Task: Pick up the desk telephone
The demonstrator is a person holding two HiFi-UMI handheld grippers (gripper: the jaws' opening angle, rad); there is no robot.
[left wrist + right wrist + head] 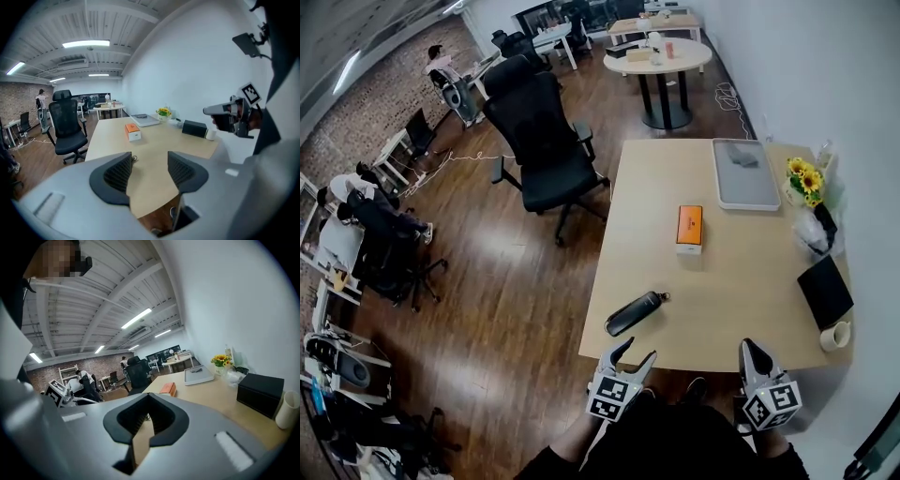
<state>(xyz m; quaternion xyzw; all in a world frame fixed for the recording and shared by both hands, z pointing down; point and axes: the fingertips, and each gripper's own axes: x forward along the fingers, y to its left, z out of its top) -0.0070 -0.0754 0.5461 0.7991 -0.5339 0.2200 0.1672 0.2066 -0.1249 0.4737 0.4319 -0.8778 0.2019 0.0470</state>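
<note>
Left gripper [637, 348] jaws wide apart, empty, right gripper [752, 347] jaws almost touching, empty, both at near edge of desk [731, 281], black box [825, 291] at right.

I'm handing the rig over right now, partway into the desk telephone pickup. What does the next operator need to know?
Left gripper: jaws apart, empty, at the near edge of the desk.
Right gripper: jaws together on nothing, also at the near edge.
Telephone: apparently the black unit at the desk's right edge, next to the white cup. Neither gripper touches it.
Done: nothing yet.
Left: open the right jaws, reach for the black unit, close on it and lift. The right gripper looks nearer to it.
</note>
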